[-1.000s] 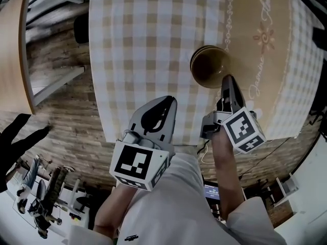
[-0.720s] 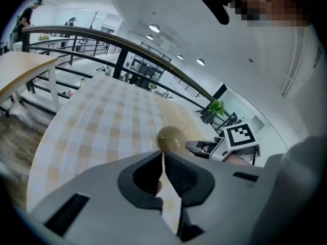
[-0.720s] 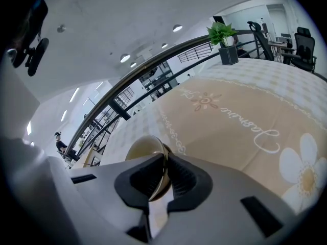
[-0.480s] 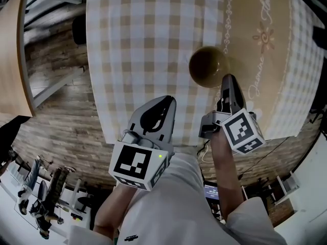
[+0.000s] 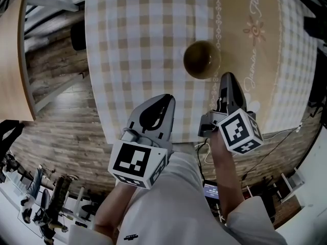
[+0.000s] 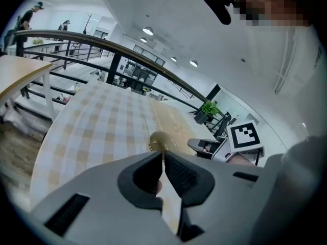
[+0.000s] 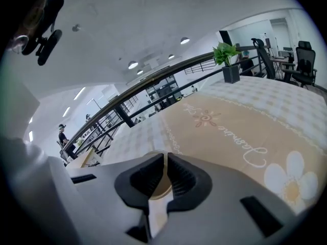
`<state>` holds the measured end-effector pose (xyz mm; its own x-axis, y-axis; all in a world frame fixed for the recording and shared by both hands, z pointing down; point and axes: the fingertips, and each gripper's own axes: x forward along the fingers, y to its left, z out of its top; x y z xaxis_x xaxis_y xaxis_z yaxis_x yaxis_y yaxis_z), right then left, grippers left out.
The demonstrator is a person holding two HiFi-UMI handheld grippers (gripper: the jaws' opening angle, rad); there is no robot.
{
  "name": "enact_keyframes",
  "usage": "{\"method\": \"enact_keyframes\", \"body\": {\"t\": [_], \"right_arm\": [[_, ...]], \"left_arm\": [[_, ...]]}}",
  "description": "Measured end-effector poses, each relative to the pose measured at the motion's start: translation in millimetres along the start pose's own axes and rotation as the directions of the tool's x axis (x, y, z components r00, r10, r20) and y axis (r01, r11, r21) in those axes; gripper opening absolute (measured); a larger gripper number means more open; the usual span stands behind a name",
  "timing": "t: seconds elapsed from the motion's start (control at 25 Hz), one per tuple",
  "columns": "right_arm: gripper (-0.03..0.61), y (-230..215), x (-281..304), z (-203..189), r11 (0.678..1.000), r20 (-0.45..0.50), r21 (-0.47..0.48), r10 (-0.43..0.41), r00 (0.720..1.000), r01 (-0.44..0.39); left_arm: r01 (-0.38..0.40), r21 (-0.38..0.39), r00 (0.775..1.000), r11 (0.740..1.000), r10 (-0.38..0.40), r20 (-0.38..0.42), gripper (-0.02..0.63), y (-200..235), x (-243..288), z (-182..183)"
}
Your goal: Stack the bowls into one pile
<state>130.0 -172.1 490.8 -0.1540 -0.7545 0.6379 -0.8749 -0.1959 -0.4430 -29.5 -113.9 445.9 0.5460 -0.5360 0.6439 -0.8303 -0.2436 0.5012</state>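
My left claw (image 5: pixel 167 99) and right claw (image 5: pixel 227 76) both hover above the near rim of the round desk (image 5: pixel 97 111). Each has its ribbed black pads pressed together on nothing. The dark brown, glossy round bowl (image 5: pixel 202 59) sits just past my right claw, at about 10 o'clock from its tip, and apart from it. From my left claw it lies at 1 o'clock, with only flat cloth between.

The bowl stands where the beige-and-white checked cloth (image 5: pixel 143 29) meets the tan runner (image 5: pixel 255 45) printed with pale script and a flower. Its hollow shows only dark glaze, and I cannot tell whether others nest under it.

Beyond the desk are a potted green plant (image 7: pixel 227 60), a black railing (image 6: pixel 76 33), a plank floor (image 5: pixel 66 126) and, at 9 o'clock, a pale wooden tabletop (image 5: pixel 13 60).
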Motion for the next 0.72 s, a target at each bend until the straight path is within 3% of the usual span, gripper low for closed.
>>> {"method": "enact_keyframes", "body": {"t": [0.36, 0.72], "right_arm": [[0.043, 30, -64, -1, 0.995, 0.052, -0.081, 0.055, 0.997, -0.050], [0.042, 83, -150, -24, 0.957, 0.071, -0.268, 0.132, 0.989, -0.108]], "left_arm": [[0.034, 0.065, 0.997, 0.997, -0.038, 0.063, 0.031, -24, -54, 0], [0.058, 0.132, 0.986, 0.989, -0.078, 0.147, 0.031, -50, -137, -10]]}}
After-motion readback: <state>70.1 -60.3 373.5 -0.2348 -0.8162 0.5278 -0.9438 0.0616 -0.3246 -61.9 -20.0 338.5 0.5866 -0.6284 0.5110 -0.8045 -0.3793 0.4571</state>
